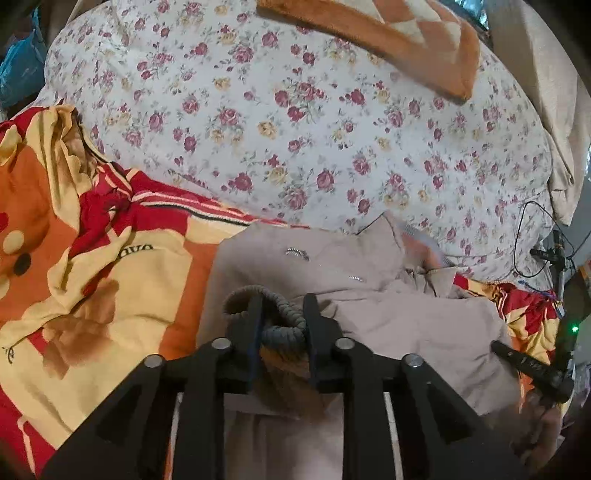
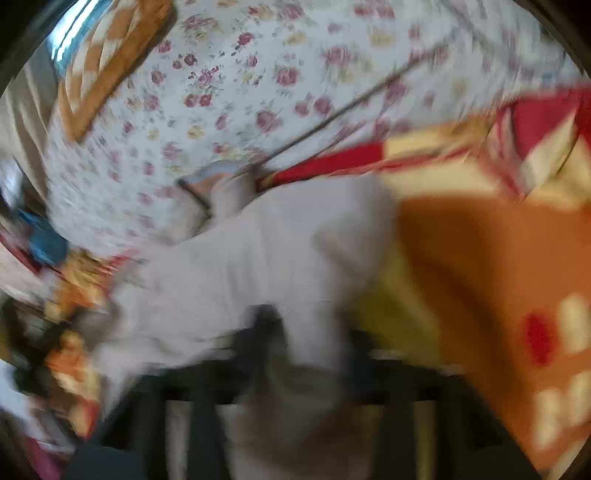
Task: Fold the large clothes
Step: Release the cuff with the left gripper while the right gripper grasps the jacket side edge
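Observation:
A beige jacket (image 1: 388, 306) with metal snaps lies crumpled on the bed, its collar toward the floral sheet. My left gripper (image 1: 282, 317) is shut on the jacket's grey ribbed cuff (image 1: 273, 325), which bunches between the fingers. In the right wrist view, heavily blurred, the same beige jacket (image 2: 236, 258) fills the middle, and my right gripper (image 2: 306, 332) has jacket cloth draped between its dark fingers; the jaws cannot be made out. The right gripper's tip also shows in the left wrist view (image 1: 532, 369), at the jacket's right edge.
A red, orange and yellow printed blanket (image 1: 85, 258) lies under and left of the jacket. A white floral sheet (image 1: 295, 129) covers the bed beyond. An orange patterned blanket (image 1: 388, 33) lies at the far edge. Black cables and a stand (image 1: 554, 254) are at the right.

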Demonstrator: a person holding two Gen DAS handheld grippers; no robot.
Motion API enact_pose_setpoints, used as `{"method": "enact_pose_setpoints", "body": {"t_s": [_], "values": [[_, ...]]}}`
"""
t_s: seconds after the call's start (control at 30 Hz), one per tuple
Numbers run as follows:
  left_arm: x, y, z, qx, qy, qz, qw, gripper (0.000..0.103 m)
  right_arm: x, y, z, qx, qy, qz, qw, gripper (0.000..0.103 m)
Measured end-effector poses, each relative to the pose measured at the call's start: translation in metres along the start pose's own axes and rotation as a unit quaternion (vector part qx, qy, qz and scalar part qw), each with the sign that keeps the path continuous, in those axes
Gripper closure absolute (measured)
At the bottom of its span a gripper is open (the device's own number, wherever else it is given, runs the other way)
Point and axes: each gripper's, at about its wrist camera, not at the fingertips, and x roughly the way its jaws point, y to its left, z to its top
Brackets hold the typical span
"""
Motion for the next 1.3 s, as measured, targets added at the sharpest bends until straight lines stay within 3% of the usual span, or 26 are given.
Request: {"method": "enact_pose_setpoints", "body": {"t_s": [0.03,0.1,0.17,0.23,0.3,0.43,0.47,0.53,0.63,0.73,0.8,0.93,1.07,1.13,1.2,1.23,1.3], "values": [[0.004,0.001,-0.002,-0.003,0.000,0.001,1.0000,0.073,-0.005,-0.003,0.004,0.003,-0.009,0.003,1.000,0.093],[0.017,0.003,-0.008,-0.011,0.018,0.004,0.9998,0.049,-0.003,-0.009,0.004,0.001,-0.012,-0.021,1.000,0.096],[0.027,0.003,-0.014,-0.013,0.034,0.007,0.9993,0.046,0.008,-0.014,0.000,0.005,-0.001,-0.046,0.999,0.096],[0.035,0.001,-0.018,0.002,0.057,0.028,0.9980,0.046,0.006,-0.011,-0.001,-0.014,-0.020,-0.080,0.997,0.096],[0.031,0.001,-0.018,0.004,0.059,0.031,0.9978,0.046,-0.006,-0.010,0.004,-0.008,-0.038,-0.083,0.996,0.092],[0.008,0.006,-0.011,-0.014,0.027,0.016,0.9994,0.041,-0.041,-0.008,-0.004,0.010,-0.035,-0.035,0.999,0.049],[0.005,0.007,-0.010,-0.018,0.020,0.015,0.9995,0.037,-0.049,-0.003,-0.011,0.000,-0.037,-0.015,0.999,0.047],[0.002,0.007,-0.008,-0.020,0.010,0.019,0.9996,0.035,-0.049,0.011,-0.019,-0.038,-0.021,-0.018,0.999,0.047],[0.011,0.005,-0.012,0.000,0.026,0.049,0.9985,0.035,-0.032,0.035,-0.033,-0.120,0.013,-0.074,0.990,0.049],[0.026,0.006,-0.017,0.022,0.041,0.108,0.9930,0.035,-0.010,0.033,-0.038,-0.148,0.046,-0.144,0.977,0.051],[0.034,0.010,-0.020,0.021,0.052,0.127,0.9904,0.030,-0.011,0.021,-0.035,-0.134,0.046,-0.152,0.978,0.039],[0.039,0.015,-0.018,-0.001,0.058,0.115,0.9916,0.030,-0.033,0.005,-0.019,-0.071,0.000,-0.090,0.993,0.038],[0.035,0.014,-0.016,-0.011,0.044,0.099,0.9941,0.030,-0.048,0.003,-0.002,-0.045,-0.065,-0.013,0.997,0.038],[0.035,0.012,-0.016,-0.013,0.039,0.091,0.9950,0.030,-0.039,0.008,0.004,-0.059,-0.062,-0.013,0.996,0.039],[0.041,0.010,-0.016,-0.006,0.046,0.096,0.9943,0.030,-0.020,0.009,0.006,-0.070,-0.035,-0.026,0.997,0.048],[0.043,0.009,-0.017,-0.003,0.049,0.099,0.9939,0.030,-0.010,0.008,0.005,-0.075,-0.016,-0.036,0.996,0.058],[0.046,0.009,-0.018,-0.002,0.052,0.098,0.9938,0.030,0.009,0.006,0.000,-0.091,0.019,-0.077,0.993,0.060]]}}
